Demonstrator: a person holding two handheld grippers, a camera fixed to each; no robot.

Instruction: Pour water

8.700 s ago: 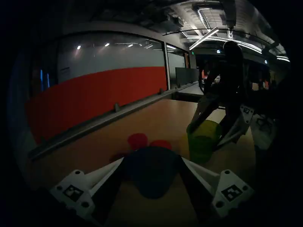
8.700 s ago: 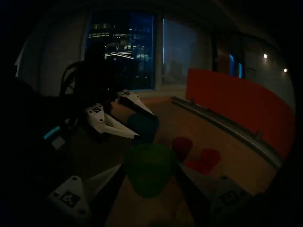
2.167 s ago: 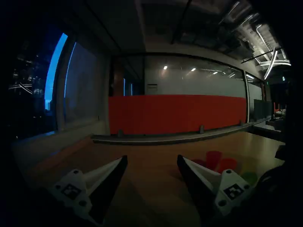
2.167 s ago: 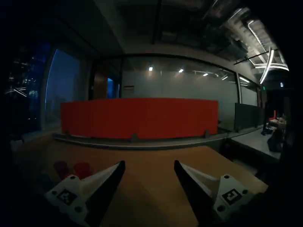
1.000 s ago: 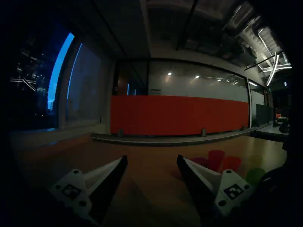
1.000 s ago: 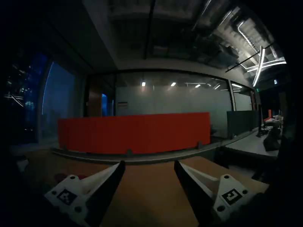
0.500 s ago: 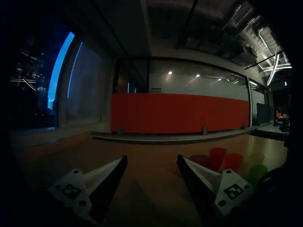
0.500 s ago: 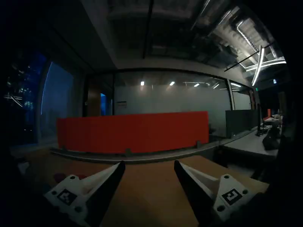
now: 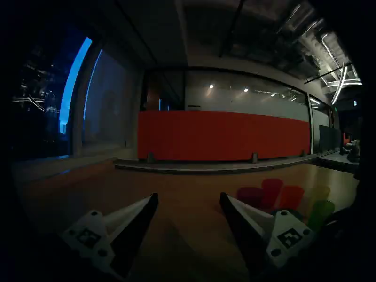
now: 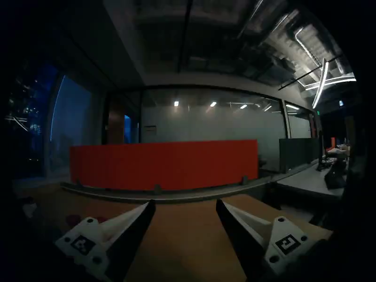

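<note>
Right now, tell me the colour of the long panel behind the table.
The panel is orange-red, clearest in the left gripper view.

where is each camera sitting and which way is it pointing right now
Left gripper view: rides on the left gripper, low over the wooden table, facing the red panel; its own two open fingers show at the bottom, coloured cups to their right.
Right gripper view: rides on the right gripper, low over the same table, facing the same panel; its two open fingers show at the bottom.
Shared: the table, the red panel and the glass wall behind it.
</note>
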